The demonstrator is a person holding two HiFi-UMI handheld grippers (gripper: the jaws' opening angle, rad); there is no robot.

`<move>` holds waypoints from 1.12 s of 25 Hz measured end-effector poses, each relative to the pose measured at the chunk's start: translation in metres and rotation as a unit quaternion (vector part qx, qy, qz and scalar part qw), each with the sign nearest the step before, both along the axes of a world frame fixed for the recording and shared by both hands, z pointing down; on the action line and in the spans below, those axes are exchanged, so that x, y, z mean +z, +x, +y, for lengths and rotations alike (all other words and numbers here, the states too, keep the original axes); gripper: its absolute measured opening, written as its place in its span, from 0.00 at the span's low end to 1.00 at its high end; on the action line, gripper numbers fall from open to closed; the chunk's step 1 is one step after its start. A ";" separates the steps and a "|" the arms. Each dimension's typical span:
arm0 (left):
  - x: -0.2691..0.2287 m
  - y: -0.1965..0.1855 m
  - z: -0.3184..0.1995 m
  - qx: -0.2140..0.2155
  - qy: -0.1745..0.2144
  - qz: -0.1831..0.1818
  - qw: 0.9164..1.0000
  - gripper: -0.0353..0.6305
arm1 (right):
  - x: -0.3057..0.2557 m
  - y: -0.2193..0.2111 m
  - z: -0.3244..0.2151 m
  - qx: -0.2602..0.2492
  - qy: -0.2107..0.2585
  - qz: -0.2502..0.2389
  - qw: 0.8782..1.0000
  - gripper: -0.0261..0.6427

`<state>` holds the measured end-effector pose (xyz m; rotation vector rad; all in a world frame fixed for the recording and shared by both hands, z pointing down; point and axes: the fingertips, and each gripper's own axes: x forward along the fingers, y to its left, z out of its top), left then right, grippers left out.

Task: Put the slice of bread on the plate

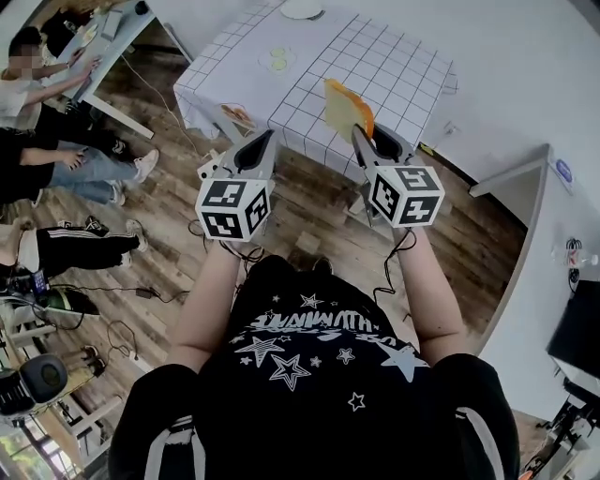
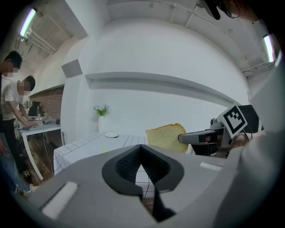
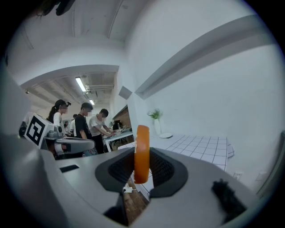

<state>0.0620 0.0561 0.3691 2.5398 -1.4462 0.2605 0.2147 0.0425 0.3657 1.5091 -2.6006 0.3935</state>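
Observation:
A slice of bread [image 1: 343,109] with an orange-brown crust stands on edge in my right gripper [image 1: 367,133], whose jaws are shut on its lower edge. The right gripper view shows the slice edge-on [image 3: 142,149] between the pads. In the left gripper view the bread [image 2: 165,137] hangs in the air to the right, level with my left gripper. My left gripper [image 1: 253,150] is beside it, jaws shut with nothing in them. Ahead is a table with a white grid cloth [image 1: 375,66]. A white plate [image 1: 302,9] lies at its far end, and another plate [image 1: 278,60] nearer.
A vase of flowers [image 2: 101,119] stands by the far plate [image 2: 111,135]. A small dish with food [image 1: 236,114] sits at the table's near left corner. People [image 1: 37,84] work at a desk to the left. Cables [image 1: 141,292] lie on the wooden floor.

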 end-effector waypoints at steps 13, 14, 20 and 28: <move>0.002 -0.012 -0.029 -0.032 0.002 0.001 0.999 0.06 | 0.019 0.000 -0.023 -0.011 -0.019 -0.001 1.000 0.18; 0.004 -0.013 -0.032 -0.032 0.003 0.004 0.999 0.06 | 0.019 0.000 -0.025 -0.010 -0.018 0.002 1.000 0.18; 0.008 -0.024 -0.054 -0.032 -0.001 0.013 0.999 0.06 | 0.017 -0.003 -0.046 0.000 -0.019 0.015 1.000 0.18; 0.012 -0.054 -0.090 -0.029 -0.003 0.019 0.999 0.06 | 0.022 -0.030 -0.081 0.004 -0.026 0.030 0.999 0.18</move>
